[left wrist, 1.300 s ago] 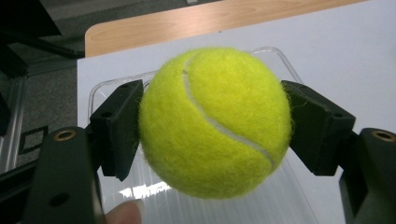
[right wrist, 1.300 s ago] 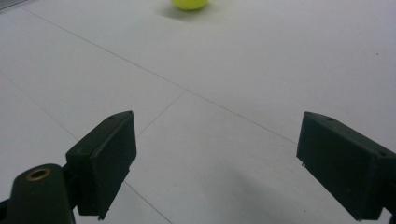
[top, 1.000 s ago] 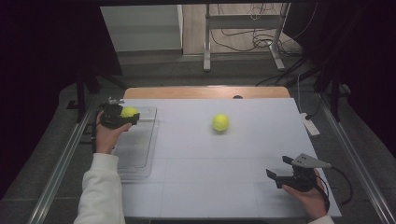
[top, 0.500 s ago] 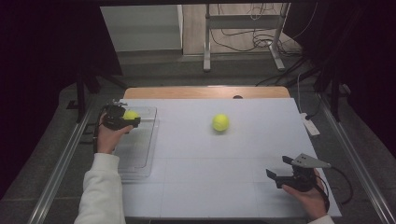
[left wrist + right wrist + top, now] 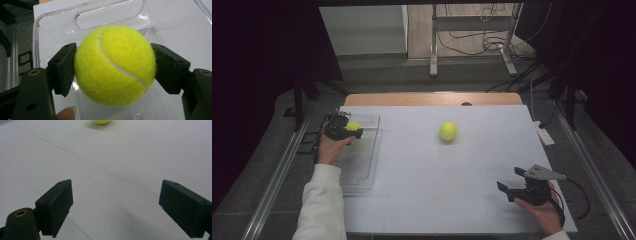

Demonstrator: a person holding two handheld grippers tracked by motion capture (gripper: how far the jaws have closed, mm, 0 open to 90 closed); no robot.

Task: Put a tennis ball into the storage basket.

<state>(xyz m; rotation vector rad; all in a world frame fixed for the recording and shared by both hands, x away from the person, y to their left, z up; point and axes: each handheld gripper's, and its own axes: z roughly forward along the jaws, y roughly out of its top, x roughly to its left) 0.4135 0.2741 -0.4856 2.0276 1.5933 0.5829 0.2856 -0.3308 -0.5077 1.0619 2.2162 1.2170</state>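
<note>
Gripping one tennis ball [image 5: 115,66], the left gripper [image 5: 343,129] hangs over the far end of a clear tray [image 5: 362,165]; whether the ball touches the tray is unclear. A second ball [image 5: 448,131] lies mid-table [image 5: 452,190]. The right gripper [image 5: 512,186] stands wide and empty. No legible writing.
</note>
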